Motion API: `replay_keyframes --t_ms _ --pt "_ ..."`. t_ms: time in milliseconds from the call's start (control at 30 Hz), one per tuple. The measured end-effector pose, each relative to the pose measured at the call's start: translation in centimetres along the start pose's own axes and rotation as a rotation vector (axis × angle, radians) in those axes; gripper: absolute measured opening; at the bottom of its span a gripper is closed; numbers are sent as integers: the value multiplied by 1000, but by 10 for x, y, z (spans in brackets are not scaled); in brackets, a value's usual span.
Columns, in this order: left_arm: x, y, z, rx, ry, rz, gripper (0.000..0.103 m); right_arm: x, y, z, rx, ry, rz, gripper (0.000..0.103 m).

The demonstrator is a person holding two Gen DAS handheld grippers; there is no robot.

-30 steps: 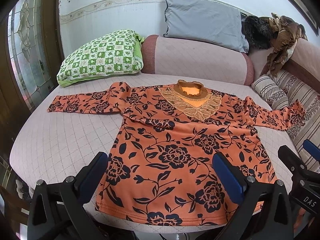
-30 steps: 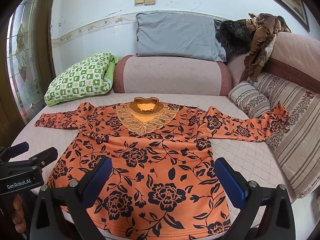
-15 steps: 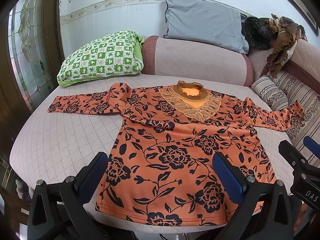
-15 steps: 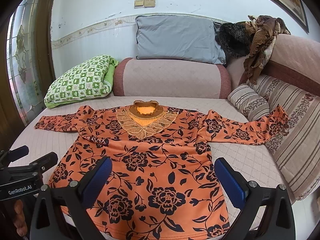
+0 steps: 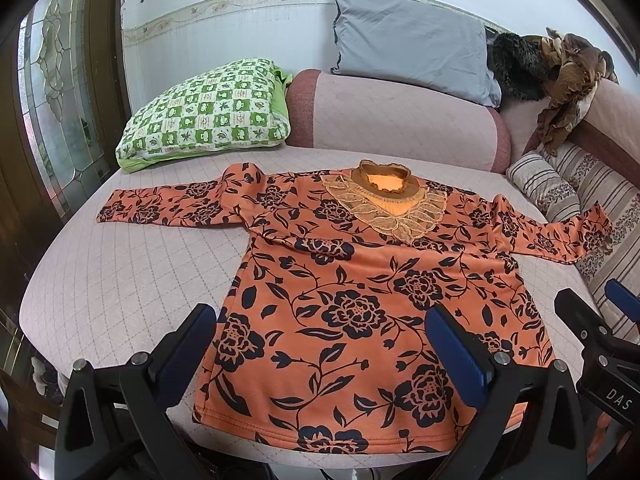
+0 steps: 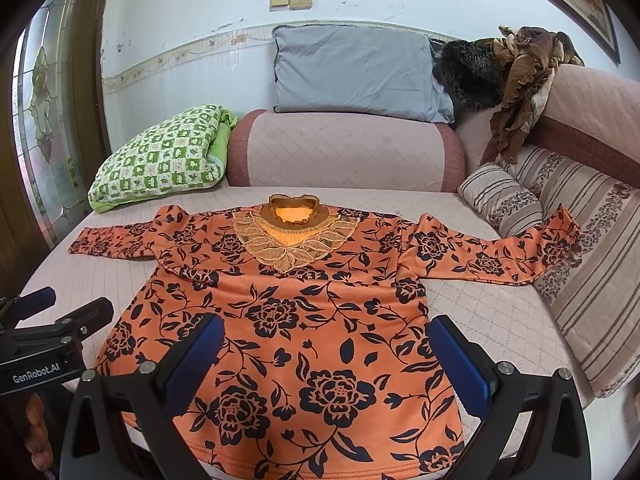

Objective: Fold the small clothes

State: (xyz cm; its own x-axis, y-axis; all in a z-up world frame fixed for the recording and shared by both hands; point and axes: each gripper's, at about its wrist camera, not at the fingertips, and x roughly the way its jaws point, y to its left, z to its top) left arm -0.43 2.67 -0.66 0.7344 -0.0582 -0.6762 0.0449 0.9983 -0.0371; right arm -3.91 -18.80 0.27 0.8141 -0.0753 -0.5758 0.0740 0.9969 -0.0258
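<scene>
An orange long-sleeved top with black flowers and a lace collar (image 5: pixel 360 300) (image 6: pixel 304 320) lies flat and face up on the pink quilted couch seat (image 5: pixel 120 272) (image 6: pixel 480 312), both sleeves spread out. My left gripper (image 5: pixel 320 356) is open and empty, above the hem. My right gripper (image 6: pixel 324 360) is open and empty, above the hem too. The right gripper also shows at the right edge of the left wrist view (image 5: pixel 596 328). The left gripper also shows at the left edge of the right wrist view (image 6: pixel 56 320). The right sleeve end rests on a striped cushion (image 6: pixel 592 292).
A green checked pillow (image 5: pixel 204 116) lies at the back left. A grey pillow (image 5: pixel 412 60) leans on the pink backrest (image 5: pixel 400 124). A small striped bolster (image 6: pixel 500 196) and brown clothes (image 6: pixel 520 80) sit at the back right. A glass door (image 5: pixel 52 100) stands left.
The right wrist view has pulled back and risen a little, so the top sits lower and smaller in it. The left wrist view has barely moved. Both grippers stay open.
</scene>
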Motion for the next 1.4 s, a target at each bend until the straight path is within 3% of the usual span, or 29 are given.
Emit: replay_keyframes --t_ms 933,1033,1167,1233,1300,1400 --pt "13 1 2 -4 17 -4 103 12 -10 1 38 18 31 103" --pt "28 12 -1 -5 39 7 103 27 -38 -5 117 75 58 103" --pt "60 21 -12 24 100 35 103 58 -111 -16 309 160 51 103" --pt "74 24 -16 33 133 33 103 75 -165 -16 428 189 2 103" --pt "88 25 -19 42 154 29 103 82 -210 -10 494 154 -50 103" --pt "104 22 -16 59 165 22 103 91 -275 12 515 101 -228 102"
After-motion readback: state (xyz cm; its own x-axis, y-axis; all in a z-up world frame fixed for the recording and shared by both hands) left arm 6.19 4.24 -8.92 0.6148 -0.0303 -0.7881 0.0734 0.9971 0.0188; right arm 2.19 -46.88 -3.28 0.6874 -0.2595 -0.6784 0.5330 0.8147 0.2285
